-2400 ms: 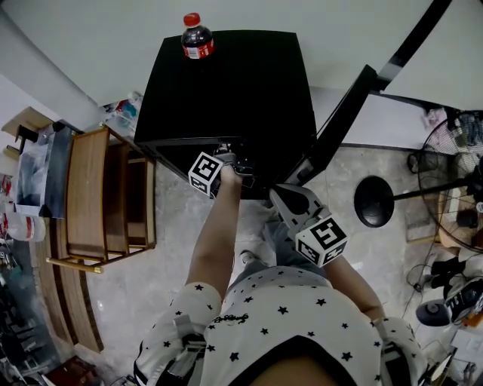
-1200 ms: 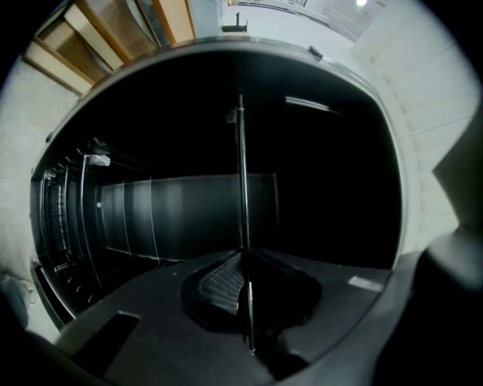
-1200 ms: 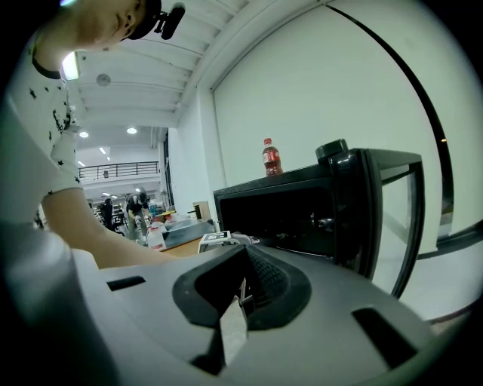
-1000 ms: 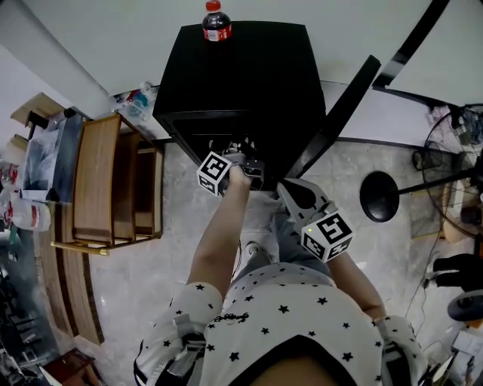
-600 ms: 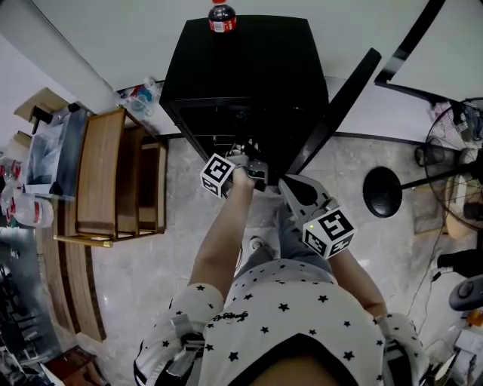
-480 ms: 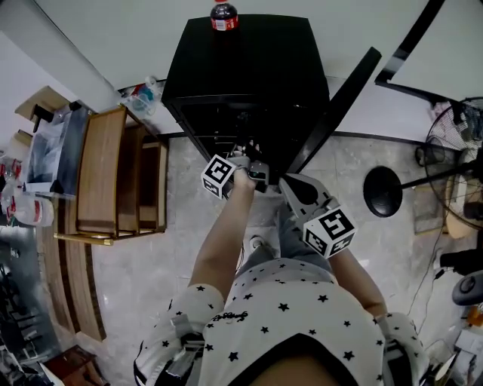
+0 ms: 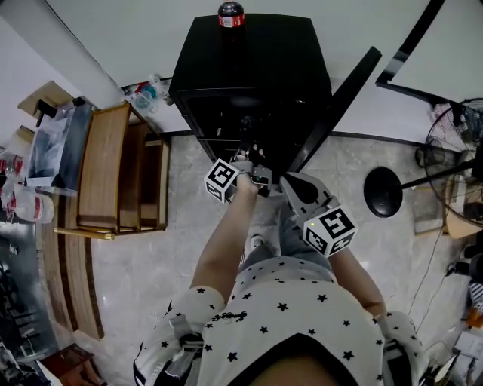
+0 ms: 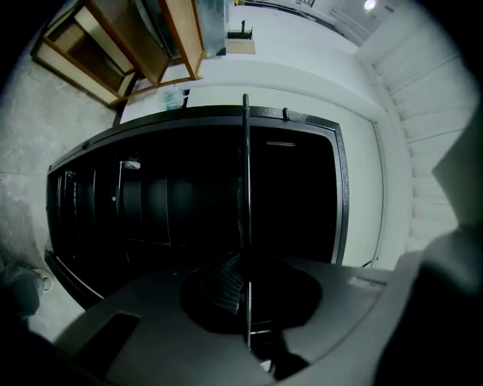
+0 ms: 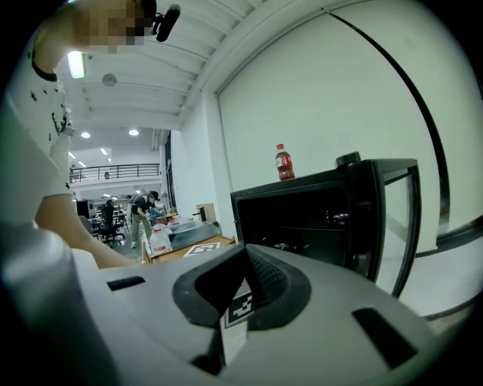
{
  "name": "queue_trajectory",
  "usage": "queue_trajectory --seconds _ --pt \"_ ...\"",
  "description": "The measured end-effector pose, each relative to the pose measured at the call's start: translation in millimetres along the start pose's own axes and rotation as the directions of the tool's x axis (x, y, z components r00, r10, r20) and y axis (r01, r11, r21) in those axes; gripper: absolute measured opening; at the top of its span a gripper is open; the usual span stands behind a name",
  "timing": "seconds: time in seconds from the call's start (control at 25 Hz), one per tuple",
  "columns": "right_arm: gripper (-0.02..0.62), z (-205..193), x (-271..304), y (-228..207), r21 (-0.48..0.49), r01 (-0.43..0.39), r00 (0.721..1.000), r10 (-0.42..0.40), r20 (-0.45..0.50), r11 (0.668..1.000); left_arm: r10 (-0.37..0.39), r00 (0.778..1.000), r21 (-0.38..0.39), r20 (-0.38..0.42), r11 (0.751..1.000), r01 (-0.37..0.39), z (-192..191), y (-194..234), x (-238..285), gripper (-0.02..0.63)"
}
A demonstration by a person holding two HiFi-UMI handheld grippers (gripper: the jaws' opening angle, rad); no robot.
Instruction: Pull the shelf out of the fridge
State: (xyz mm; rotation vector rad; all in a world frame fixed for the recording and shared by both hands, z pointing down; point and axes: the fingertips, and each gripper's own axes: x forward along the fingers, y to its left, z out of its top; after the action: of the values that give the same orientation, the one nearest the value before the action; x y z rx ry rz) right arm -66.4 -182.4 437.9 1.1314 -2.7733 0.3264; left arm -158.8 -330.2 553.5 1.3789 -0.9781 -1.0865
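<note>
A black mini fridge [image 7: 256, 60] stands against the wall with its door [image 7: 339, 105] swung open to the right. My left gripper [image 7: 255, 167] is at the fridge mouth, shut on the front edge of the wire shelf [image 7: 251, 153]. In the left gripper view the shelf [image 8: 245, 173] shows edge-on as a thin line running from the dark fridge interior [image 8: 189, 203] into the left gripper [image 8: 245, 260]. My right gripper [image 7: 290, 185] hangs beside it, right of the opening. In its own view the right gripper [image 9: 245, 252] is shut with nothing in it, facing the fridge [image 9: 302, 219].
A cola bottle [image 7: 231, 13] stands on top of the fridge. A wooden shelf unit [image 7: 106, 173] is on the floor to the left, with water bottles [image 7: 147, 94] behind it. A round fan base [image 7: 385, 192] and a fan [image 7: 456, 136] stand to the right.
My left gripper has drawn back a little from the fridge towards the person, still shut on the shelf. The right gripper has hardly moved.
</note>
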Motion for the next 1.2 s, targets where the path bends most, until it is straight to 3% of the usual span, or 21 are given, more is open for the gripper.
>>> queue_trajectory --seconds 1.2 --pt "-0.006 3 -16 8 -0.007 -0.007 0.999 0.008 0.032 1.000 -0.003 1.000 0.004 0.024 1.000 0.003 -15 -4 -44 0.032"
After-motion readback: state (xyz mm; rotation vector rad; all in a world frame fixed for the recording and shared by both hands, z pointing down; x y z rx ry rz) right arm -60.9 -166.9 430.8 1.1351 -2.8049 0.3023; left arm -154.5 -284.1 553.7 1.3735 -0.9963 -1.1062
